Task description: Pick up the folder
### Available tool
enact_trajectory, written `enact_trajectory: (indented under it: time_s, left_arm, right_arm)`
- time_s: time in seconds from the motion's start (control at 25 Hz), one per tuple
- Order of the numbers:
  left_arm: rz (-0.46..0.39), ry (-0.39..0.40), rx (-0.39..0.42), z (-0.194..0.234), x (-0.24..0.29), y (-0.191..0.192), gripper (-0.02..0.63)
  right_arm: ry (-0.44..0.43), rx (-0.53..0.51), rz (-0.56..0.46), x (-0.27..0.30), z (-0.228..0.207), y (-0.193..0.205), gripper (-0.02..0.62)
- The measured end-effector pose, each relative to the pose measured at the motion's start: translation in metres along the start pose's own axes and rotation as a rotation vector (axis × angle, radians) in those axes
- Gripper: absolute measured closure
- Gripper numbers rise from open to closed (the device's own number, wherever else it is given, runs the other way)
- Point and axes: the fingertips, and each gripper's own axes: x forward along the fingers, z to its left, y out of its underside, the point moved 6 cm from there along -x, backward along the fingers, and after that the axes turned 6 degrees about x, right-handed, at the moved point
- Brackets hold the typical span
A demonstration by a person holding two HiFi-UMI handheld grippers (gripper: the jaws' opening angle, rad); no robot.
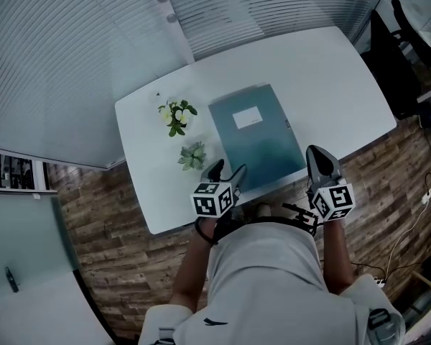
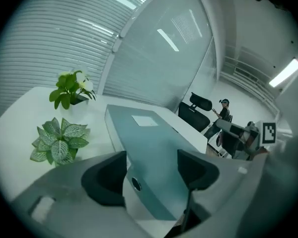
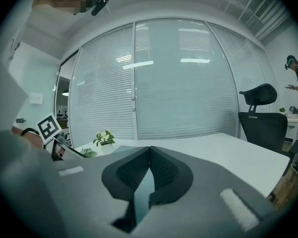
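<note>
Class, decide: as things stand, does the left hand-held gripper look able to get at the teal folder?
Probably yes. The left hand-held gripper has its jaws apart right at the teal folder's near left corner, and nothing stands between them.

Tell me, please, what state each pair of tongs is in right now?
Left tongs: open, straddling the folder's corner, not gripping.
Right tongs: closed, empty.
</note>
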Motion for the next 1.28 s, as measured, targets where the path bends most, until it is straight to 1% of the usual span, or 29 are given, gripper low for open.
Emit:
enact_trajectory:
  time_s: [0.04, 0.12, 0.24, 0.28, 0.32, 0.36, 0.48, 0.76, 0.96, 1.04, 1.12, 1.28]
  left_arm:
    - [0.023, 0.001, -0.035, 0.002, 0.007, 0.000, 0.270]
    - [0.071, -0.007, -0.132, 0.009, 0.021, 0.003, 0.232]
    - [0.116, -0.008, -0.308, 0.025, 0.038, 0.014, 0.230]
    - [0.119, 0.005, -0.358, 0.029, 0.042, 0.018, 0.204]
    - [0.120, 0.018, -0.389, 0.032, 0.044, 0.020, 0.216]
    - [0.125, 0.027, -0.398, 0.033, 0.045, 0.020, 0.216]
    - [0.135, 0.040, -0.379, 0.033, 0.047, 0.018, 0.224]
    - [0.119, 0.044, -0.367, 0.033, 0.048, 0.019, 0.232]
    - [0.115, 0.051, -0.366, 0.033, 0.048, 0.020, 0.235]
    - [0.113, 0.051, -0.366, 0.033, 0.048, 0.020, 0.236]
    - [0.111, 0.052, -0.365, 0.033, 0.048, 0.020, 0.238]
    - [0.109, 0.055, -0.364, 0.033, 0.049, 0.021, 0.238]
  right_arm:
    - [-0.002, -0.002, 0.001, 0.001, 0.001, 0.000, 0.594]
    - [-0.003, -0.006, 0.003, 0.002, 0.003, 0.000, 0.594]
    - [-0.003, -0.006, 0.005, 0.004, 0.004, 0.000, 0.594]
    - [-0.002, -0.006, 0.006, 0.004, 0.004, 0.000, 0.594]
    - [-0.001, -0.006, 0.007, 0.005, 0.003, 0.000, 0.594]
    - [0.000, -0.006, 0.007, 0.005, 0.003, 0.000, 0.594]
    - [0.005, -0.002, 0.010, 0.006, 0.002, 0.002, 0.594]
    - [0.000, -0.001, 0.016, 0.013, 0.002, 0.004, 0.594]
    - [0.002, -0.034, 0.021, 0.023, -0.002, -0.005, 0.594]
    - [0.000, -0.056, 0.041, 0.031, -0.007, -0.009, 0.589]
    - [-0.006, -0.069, 0.108, 0.045, -0.014, -0.009, 0.554]
    - [-0.056, -0.075, 0.344, 0.080, -0.027, 0.004, 0.412]
